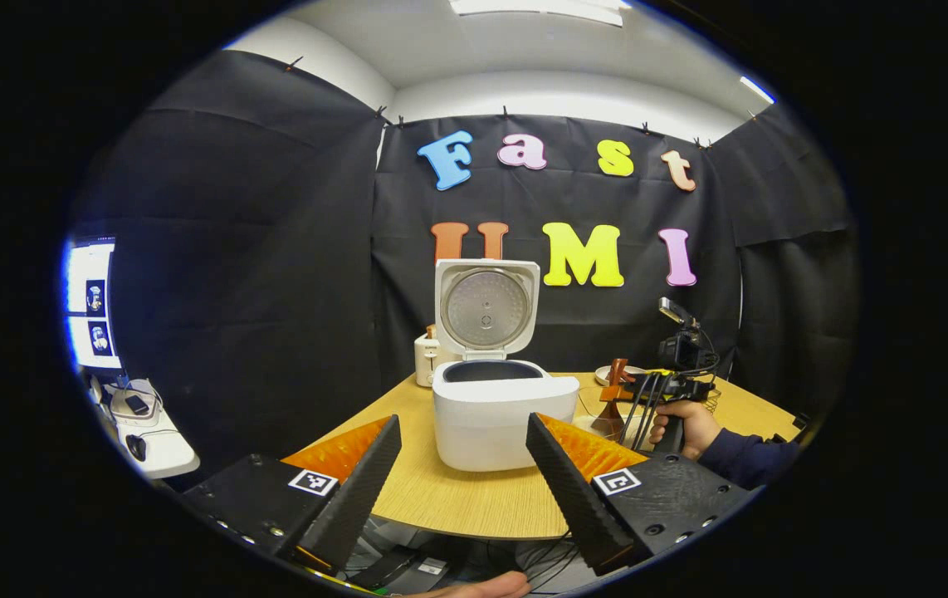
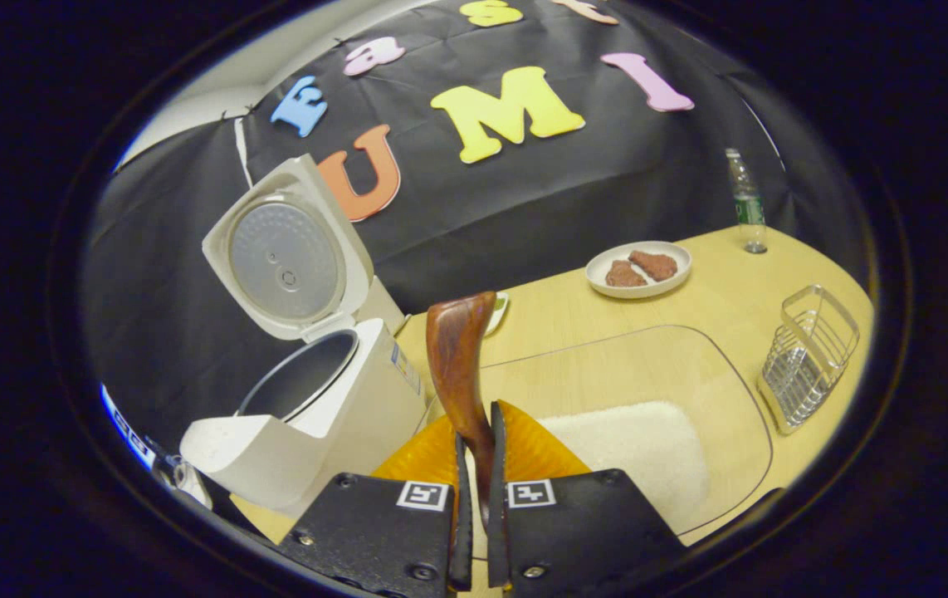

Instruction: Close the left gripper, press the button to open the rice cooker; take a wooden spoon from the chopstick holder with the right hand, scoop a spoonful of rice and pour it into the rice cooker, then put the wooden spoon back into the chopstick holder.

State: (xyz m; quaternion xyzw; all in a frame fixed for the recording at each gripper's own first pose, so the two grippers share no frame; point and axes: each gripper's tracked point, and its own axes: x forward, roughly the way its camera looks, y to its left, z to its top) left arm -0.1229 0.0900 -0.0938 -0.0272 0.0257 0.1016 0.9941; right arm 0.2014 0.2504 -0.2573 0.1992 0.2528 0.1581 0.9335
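My right tool (image 2: pixel 475 465) pinches the wooden spoon (image 2: pixel 459 357) beside the open rice cooker (image 2: pixel 308 390) on the table (image 2: pixel 723 307); I'd dip into the rice (image 2: pixel 640 448) level (left tool (image 1: pixel 464 461) gapes empty).

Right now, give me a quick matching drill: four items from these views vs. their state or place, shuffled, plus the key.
Items
1. rice cooker
2. wooden spoon
3. plate
4. wire chopstick holder

States
A. clamped in the right tool
B. lid up, pot exposed
C. empty, at the table's right edge
D. holds two brown pieces, near the back wall

Pairs: 1-B, 2-A, 3-D, 4-C
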